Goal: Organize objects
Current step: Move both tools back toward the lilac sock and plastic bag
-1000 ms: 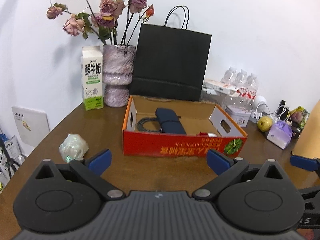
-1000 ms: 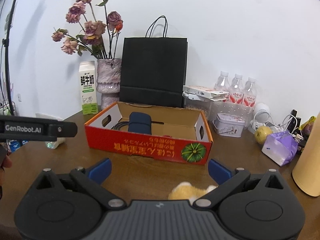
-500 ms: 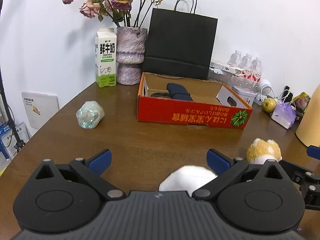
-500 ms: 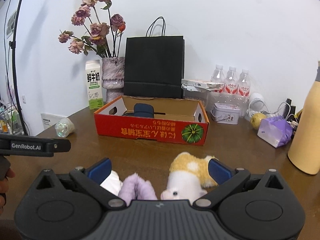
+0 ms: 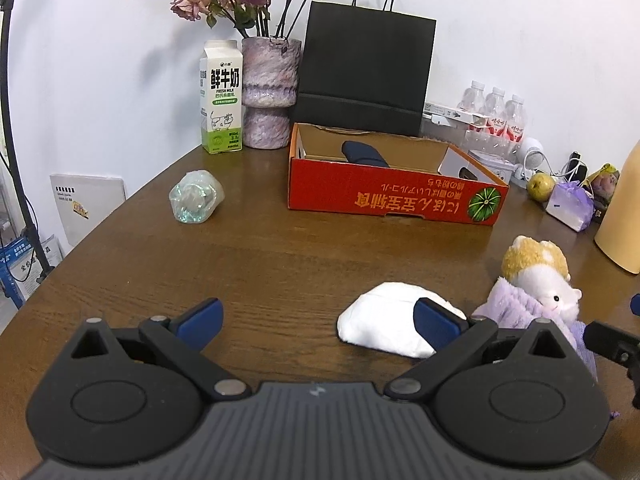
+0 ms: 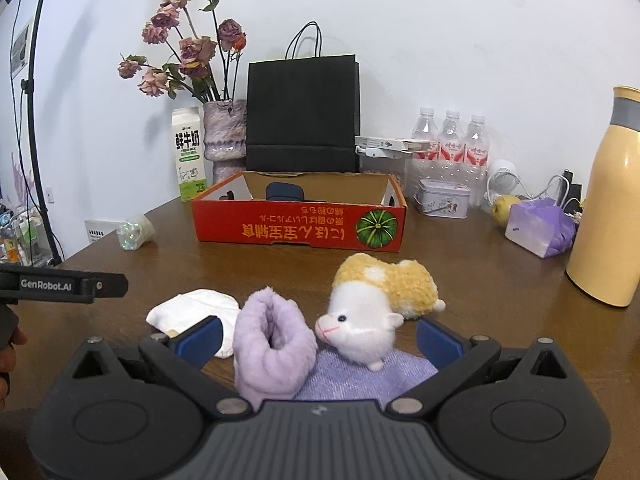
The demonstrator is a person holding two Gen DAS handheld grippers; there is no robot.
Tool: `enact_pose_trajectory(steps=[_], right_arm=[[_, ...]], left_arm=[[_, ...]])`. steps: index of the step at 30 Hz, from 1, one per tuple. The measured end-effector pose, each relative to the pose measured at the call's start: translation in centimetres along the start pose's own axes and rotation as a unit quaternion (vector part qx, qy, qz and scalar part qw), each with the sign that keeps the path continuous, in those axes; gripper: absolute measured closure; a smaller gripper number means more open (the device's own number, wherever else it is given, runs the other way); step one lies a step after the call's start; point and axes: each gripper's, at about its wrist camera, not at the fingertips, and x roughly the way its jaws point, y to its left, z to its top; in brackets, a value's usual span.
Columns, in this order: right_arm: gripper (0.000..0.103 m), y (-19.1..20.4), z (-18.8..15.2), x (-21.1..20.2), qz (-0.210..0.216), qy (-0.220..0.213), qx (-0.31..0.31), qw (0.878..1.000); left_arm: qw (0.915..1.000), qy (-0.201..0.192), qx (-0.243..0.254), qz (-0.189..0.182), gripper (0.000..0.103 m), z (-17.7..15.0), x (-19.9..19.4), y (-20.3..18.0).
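Flanking the plush toy, both hand-held grippers gape wide, white cloth before the red box.

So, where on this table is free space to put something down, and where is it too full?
The widest bare wood lies between the crumpled clear wrap, the red box and the white cloth. A smaller strip lies between the box front and the plush toy. It is crowded at the back right, around the water bottles, tin, purple pouch and yellow flask.
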Motion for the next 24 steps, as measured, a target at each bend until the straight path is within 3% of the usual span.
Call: enact_pose_trajectory(steps=[14,24], right_arm=[[0.000,-1.1,-1.7,0.6,0.002,0.016,0.013,1.000],[0.003,1.5,-0.9,4.2,0.027,0.036,-0.025,0.999]], left_arm=[[0.9999,0.001,0.010,-0.005,0.000,-1.2,-0.4,1.0],[0.9999,0.010,0.008,0.000,0.000,-1.5,-0.1,1.3]])
